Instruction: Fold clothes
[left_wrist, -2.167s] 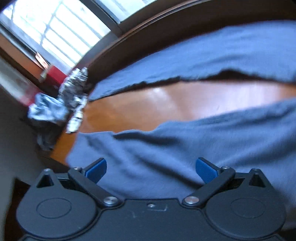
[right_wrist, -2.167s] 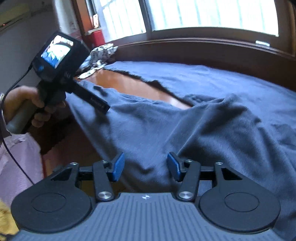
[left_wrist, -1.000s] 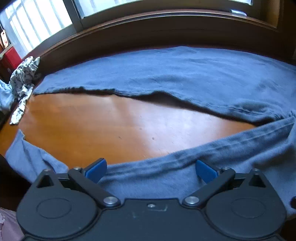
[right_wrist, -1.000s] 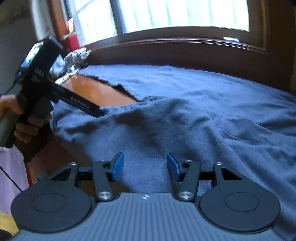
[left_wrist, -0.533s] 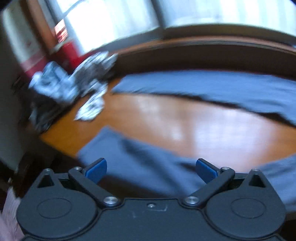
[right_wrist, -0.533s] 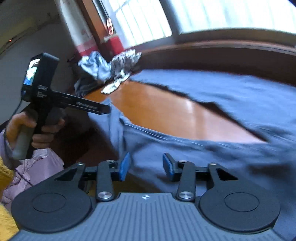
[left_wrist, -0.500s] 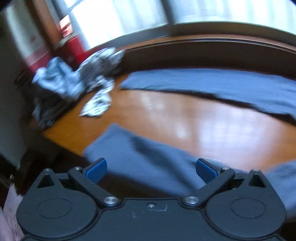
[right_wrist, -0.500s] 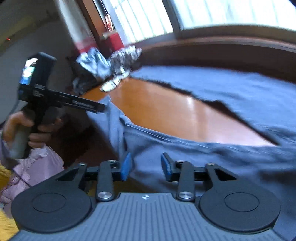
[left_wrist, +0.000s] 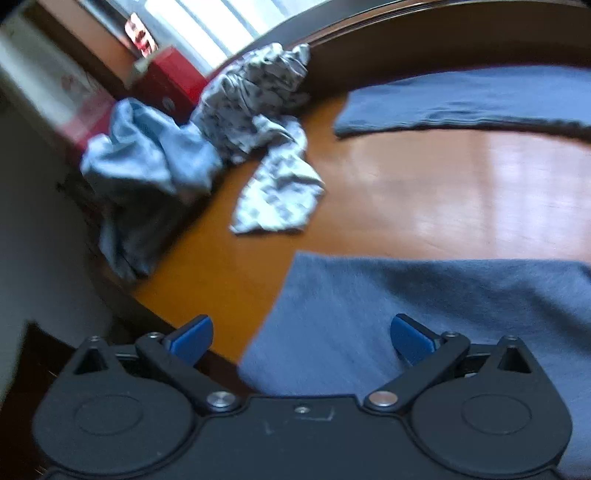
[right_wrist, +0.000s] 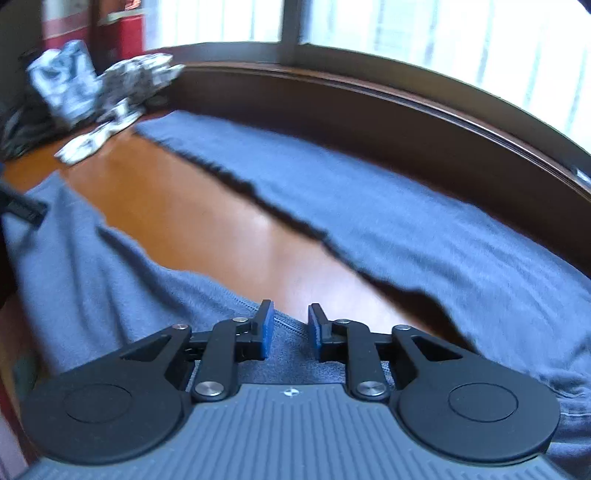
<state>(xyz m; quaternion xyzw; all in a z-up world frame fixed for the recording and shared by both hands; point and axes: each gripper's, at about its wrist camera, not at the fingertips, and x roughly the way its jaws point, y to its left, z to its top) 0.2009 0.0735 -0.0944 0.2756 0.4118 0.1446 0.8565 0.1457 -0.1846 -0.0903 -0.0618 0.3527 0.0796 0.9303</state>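
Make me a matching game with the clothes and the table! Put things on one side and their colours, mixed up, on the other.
Things:
1. trousers
2. patterned garment
3. table
4. box by the window

Colours:
A. red
B. orange-brown
C. dark blue
D. white with grey specks

Pairs: 1-C, 2-D, 3-B, 4-A

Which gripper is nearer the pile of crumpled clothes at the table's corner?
Left. The left gripper hovers at the table edge close to the pile; the right gripper sits farther along the blue garment, the pile distant.
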